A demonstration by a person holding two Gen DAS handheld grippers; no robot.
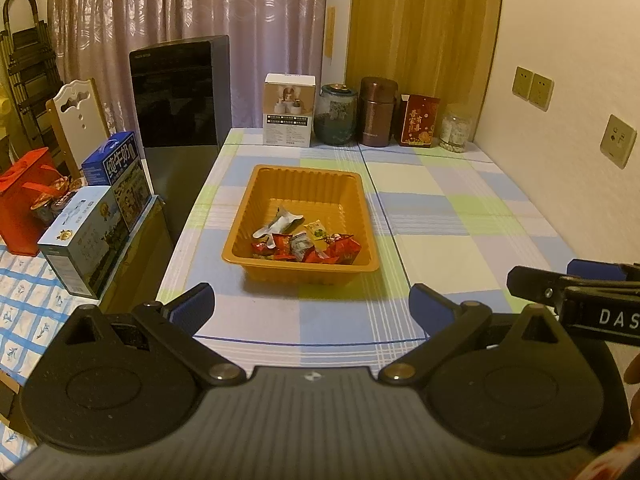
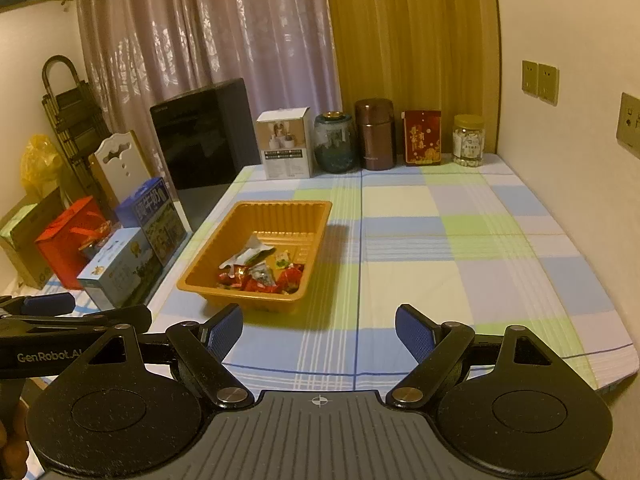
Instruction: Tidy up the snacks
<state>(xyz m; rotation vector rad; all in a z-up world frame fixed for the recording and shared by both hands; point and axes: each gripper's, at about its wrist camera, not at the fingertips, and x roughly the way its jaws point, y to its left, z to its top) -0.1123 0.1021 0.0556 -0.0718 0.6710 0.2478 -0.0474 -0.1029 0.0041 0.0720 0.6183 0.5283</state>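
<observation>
since every small wrapped snack packet [image 1: 308, 246] i can see already lies heaped in the near end of the ribbed orange plastic tray [image 1: 256, 184] on the checked tablecloth [image 1: 460, 208], with my left gripper [image 1: 312, 308] and right gripper [image 2: 319, 332] both gaping wide and empty, i judge the sorting essentially finished.

Along the checked tablecloth's [image 2: 440, 240] far edge stood a white carton [image 2: 285, 144], glass jar [image 2: 334, 144], brown canister [image 2: 374, 134], red packet [image 2: 422, 138] and lidded jar [image 2: 468, 140].
</observation>
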